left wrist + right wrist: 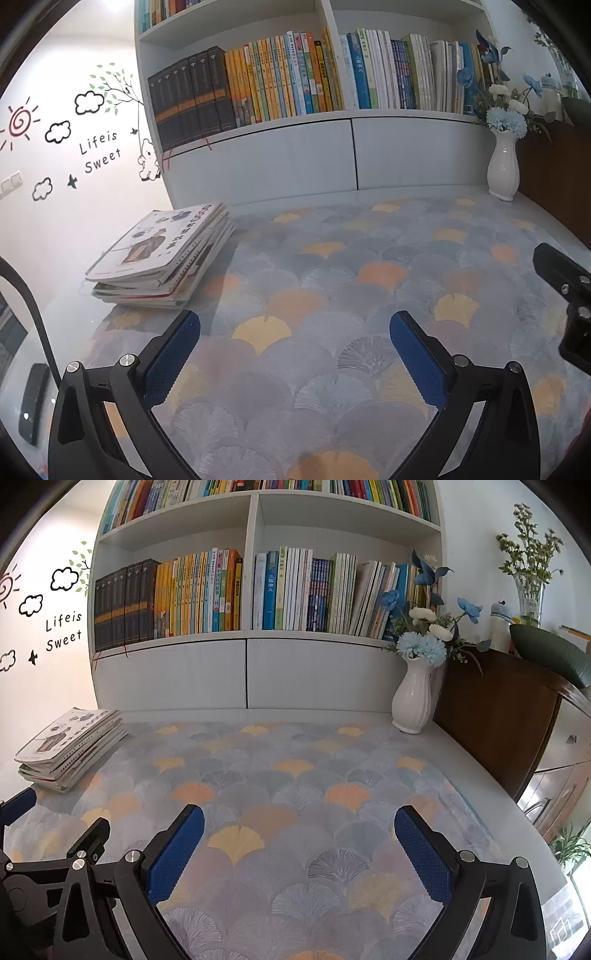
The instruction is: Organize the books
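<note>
Both claws — left claw (pixel 294 334) and right claw (pixel 299 825) — gaped wide and empty over the surface (pixel 295 775), book stack (pixel 162 254) lying far-left.

Even, soft daylight; pale glare washed the glossy white desk edge (pixel 66 306). Fisheye bowed the white bookshelf (pixel 255 635); corners vignetted black.
</note>
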{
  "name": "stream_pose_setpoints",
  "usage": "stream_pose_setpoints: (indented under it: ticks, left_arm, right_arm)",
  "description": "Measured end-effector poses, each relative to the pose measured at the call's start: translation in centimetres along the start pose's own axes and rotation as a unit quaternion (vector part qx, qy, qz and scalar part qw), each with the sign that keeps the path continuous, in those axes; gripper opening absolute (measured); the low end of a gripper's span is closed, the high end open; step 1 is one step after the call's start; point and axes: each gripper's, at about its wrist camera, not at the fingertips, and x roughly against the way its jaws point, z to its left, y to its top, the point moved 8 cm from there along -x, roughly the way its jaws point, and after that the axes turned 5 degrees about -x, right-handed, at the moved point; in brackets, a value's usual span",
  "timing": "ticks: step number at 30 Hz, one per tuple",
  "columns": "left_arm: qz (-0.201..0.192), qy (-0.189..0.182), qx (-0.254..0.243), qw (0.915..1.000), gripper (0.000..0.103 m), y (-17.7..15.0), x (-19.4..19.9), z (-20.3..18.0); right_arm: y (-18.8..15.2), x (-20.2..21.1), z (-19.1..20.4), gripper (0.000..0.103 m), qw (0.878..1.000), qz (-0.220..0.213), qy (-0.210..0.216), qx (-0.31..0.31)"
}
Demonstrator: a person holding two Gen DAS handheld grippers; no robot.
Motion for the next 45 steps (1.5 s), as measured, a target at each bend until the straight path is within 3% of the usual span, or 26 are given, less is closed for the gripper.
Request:
stream_pose_setpoints:
  ticks: [6, 12, 20, 29, 43, 45]
  left_arm:
    - [-0.006, 0.023, 0.012, 0.9996, 0.103, 0.4, 0.2, 1.3]
    - [-0.074, 0.11, -0.006, 0.9912, 0.103, 2.9, 3.1, 4.9]
    - [-0.063, 0.04, 0.024, 0.9969, 0.103, 3.2, 3.5, 4.8]
    - [-0.069, 0.036, 0.034, 0.9964, 0.103, 3.2, 4.1, 4.8]
    - [-0.053, 0.03, 0.045, 0.9971, 0.103, 3.1, 3.5, 5.3]
    - [-0.066, 0.021, 0.041, 0.9968, 0.103, 3.1, 3.6, 5.1]
  right_arm:
    - [0.1, 0.2, 0.1, 0.102, 1.0, -0.005, -0.002, 0.002]
    - [-0.1, 0.2, 0.1, 0.103, 1.0, 0.001, 0.002, -0.003]
    - [0.1, 1.0, 1.1, 0.102, 1.0, -0.016, 0.004, 0.016]
    - [1.0, 3.0, 1.7, 0.103, 0.998, -0.062, 0.006, 0.023]
    - [0.6, 3.1, 2.5, 0.103, 0.998, -0.055, 0.007, 0.034]
    - [0.5, 3.0, 2.6, 0.103, 0.998, -0.054, 0.01, 0.034]
